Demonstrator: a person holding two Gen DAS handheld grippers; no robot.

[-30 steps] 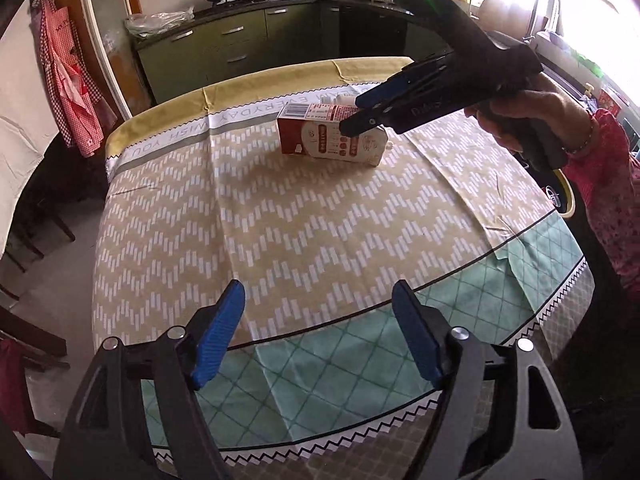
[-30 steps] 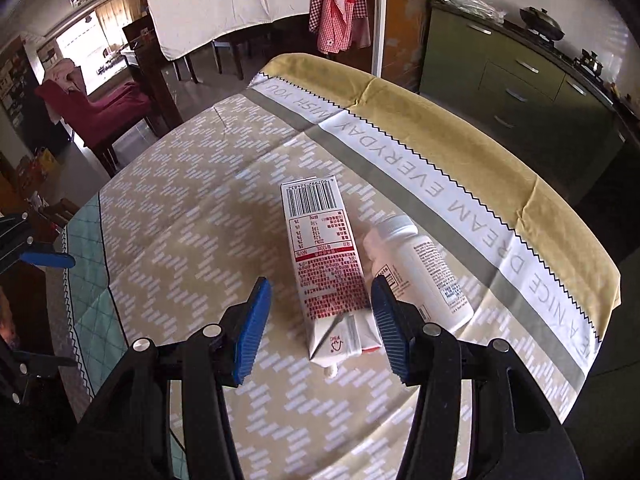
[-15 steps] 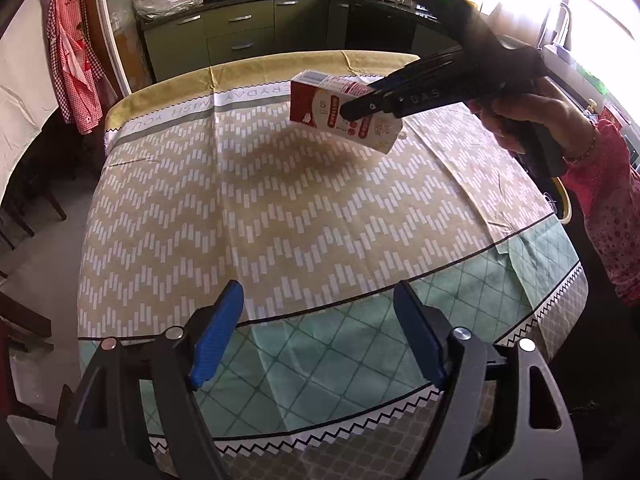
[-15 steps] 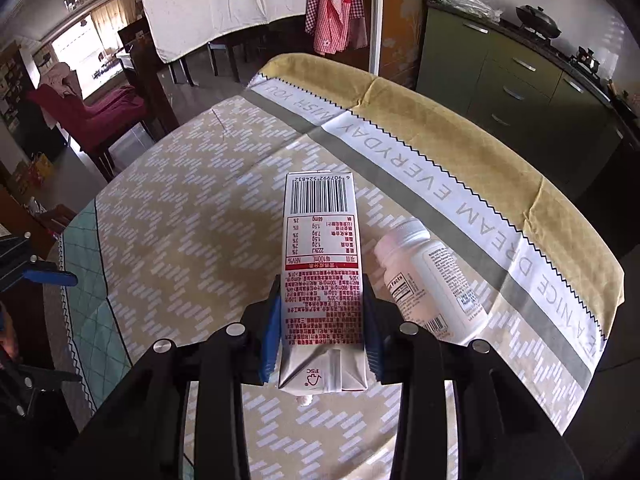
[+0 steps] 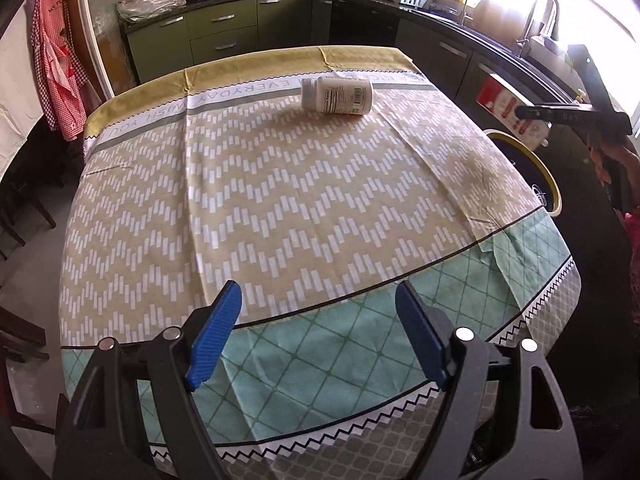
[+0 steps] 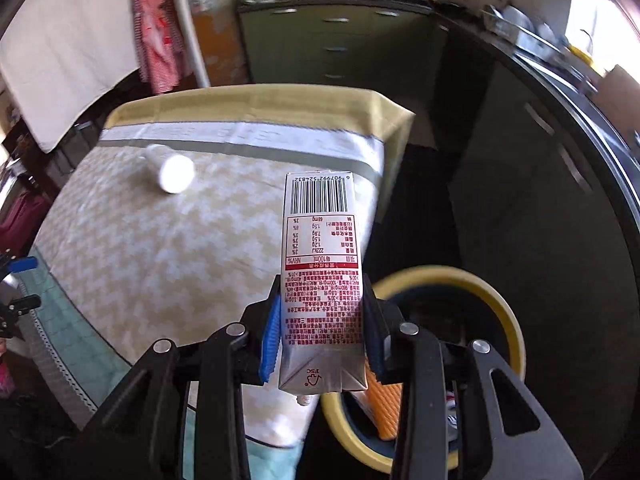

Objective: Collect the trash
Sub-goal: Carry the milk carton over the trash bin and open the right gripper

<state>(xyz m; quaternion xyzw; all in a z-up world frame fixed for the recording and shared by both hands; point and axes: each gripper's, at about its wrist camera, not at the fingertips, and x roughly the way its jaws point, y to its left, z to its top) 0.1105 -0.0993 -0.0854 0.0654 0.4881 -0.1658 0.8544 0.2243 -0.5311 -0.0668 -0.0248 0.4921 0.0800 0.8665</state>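
My right gripper (image 6: pixel 322 340) is shut on a red and white drink carton (image 6: pixel 322 264) and holds it in the air past the table's right edge, over a yellow-rimmed bin (image 6: pixel 496 300). In the left wrist view the carton (image 5: pixel 508 114) and right gripper (image 5: pixel 532 114) hang above the bin (image 5: pixel 536 168). A white pill bottle (image 5: pixel 338 95) lies on its side at the far end of the table; it also shows in the right wrist view (image 6: pixel 172 170). My left gripper (image 5: pixel 316 336) is open and empty above the table's near edge.
The table carries a patterned tablecloth (image 5: pixel 280 200). The bin holds some items, one orange (image 6: pixel 386 404). Green kitchen cabinets (image 5: pixel 224 36) stand behind the table. A red checked apron (image 5: pixel 60 76) hangs at the left. Dark chairs (image 5: pixel 16 216) stand left of the table.
My right gripper closed on the carton, lifted it off the table and carried it right, out over the bin. The pill bottle stayed on the table. My left gripper stayed open.
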